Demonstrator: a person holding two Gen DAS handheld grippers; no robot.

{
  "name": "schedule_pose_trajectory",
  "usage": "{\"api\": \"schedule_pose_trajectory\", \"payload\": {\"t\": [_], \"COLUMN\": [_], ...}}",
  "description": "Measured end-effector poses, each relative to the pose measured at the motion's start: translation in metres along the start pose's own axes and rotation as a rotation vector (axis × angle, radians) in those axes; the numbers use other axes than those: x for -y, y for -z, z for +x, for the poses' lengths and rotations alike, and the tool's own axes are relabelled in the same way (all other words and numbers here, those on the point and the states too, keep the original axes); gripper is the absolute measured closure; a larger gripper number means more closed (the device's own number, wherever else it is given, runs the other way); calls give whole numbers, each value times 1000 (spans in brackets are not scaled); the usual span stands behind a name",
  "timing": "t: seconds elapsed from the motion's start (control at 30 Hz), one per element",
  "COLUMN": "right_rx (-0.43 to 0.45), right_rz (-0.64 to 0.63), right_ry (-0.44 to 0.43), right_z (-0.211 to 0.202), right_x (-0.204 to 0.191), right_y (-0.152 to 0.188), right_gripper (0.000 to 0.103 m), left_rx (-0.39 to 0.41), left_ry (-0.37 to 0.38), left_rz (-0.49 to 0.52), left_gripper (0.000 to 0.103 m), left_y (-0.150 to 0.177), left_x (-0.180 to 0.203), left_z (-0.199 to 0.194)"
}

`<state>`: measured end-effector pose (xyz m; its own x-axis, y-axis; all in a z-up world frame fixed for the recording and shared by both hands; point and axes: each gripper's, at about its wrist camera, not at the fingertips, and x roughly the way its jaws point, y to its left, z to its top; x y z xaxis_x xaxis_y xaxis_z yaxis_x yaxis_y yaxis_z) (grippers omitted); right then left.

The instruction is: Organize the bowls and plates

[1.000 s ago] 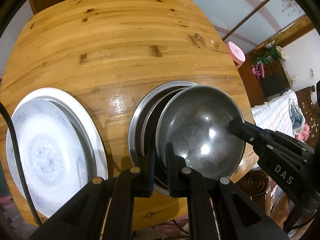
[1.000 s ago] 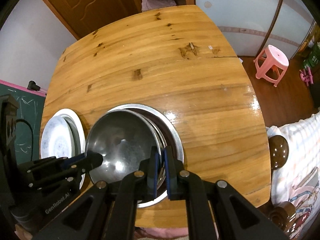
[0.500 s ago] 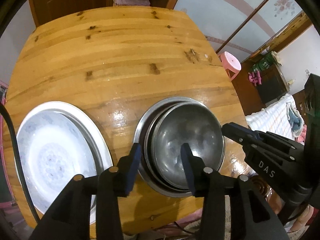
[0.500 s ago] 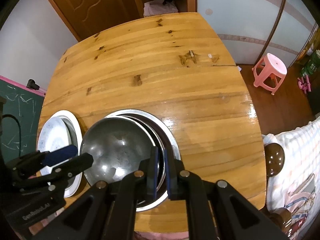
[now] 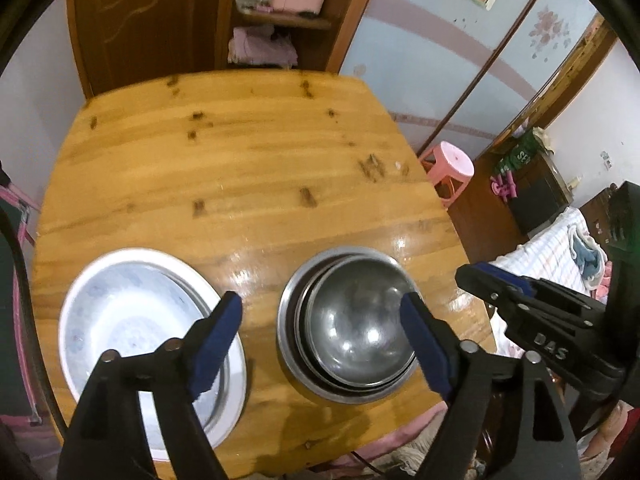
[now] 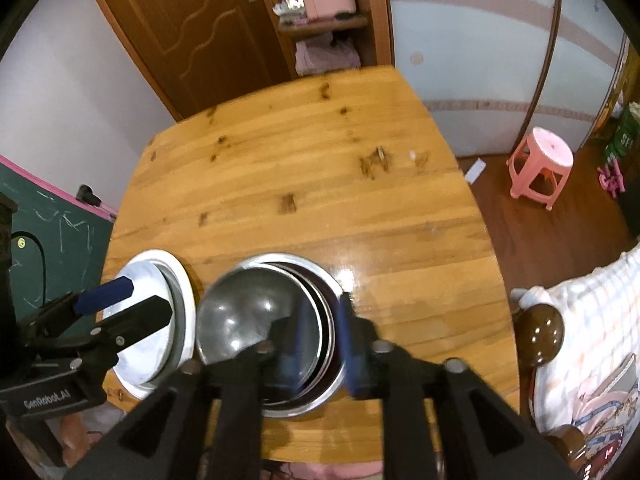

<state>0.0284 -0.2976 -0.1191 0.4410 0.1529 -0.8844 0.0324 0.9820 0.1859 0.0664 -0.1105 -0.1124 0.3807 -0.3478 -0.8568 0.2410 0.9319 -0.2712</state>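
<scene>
With the metal bowl point(image 5: 356, 320) nested, left gripper point(image 5: 320, 344) & right gripper point(image 6: 322, 344) (jaws just opening, nothing clamped) should've lifted straight up w/o nudging the rim.

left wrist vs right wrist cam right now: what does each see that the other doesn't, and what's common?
Left wrist only: a bed with a checked cover at right.
Right wrist only: a green chalkboard at left and a brown door with a handle.
Both: the wooden table, the nested steel bowls, the stacked white plates, the pink stool, and the left gripper and right gripper, both with jaws just opening, nothing between them.
</scene>
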Motion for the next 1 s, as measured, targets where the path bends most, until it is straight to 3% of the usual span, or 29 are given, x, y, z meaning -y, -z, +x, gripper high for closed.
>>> {"api": "schedule_pose_trajectory", "payload": {"t": [0.27,0.43,1.0], "right_rx": [84,94,-88], "right_rz": [-30,-52,11], "right_ry": [-23,1,-18], "right_z": [-28,-23,48], "right_x": [-3,-3,20], "right_y": [1,5,23], "right_gripper": [57,53,53], "left_rx": [49,29,-141], "left_ry": [-23,-54,36], "left_rz": [40,54,-43], "left_gripper": [14,14,14], "left_y": [1,6,16], "left_x": [2,-1,-31], "left_z": [-12,3,70]}}
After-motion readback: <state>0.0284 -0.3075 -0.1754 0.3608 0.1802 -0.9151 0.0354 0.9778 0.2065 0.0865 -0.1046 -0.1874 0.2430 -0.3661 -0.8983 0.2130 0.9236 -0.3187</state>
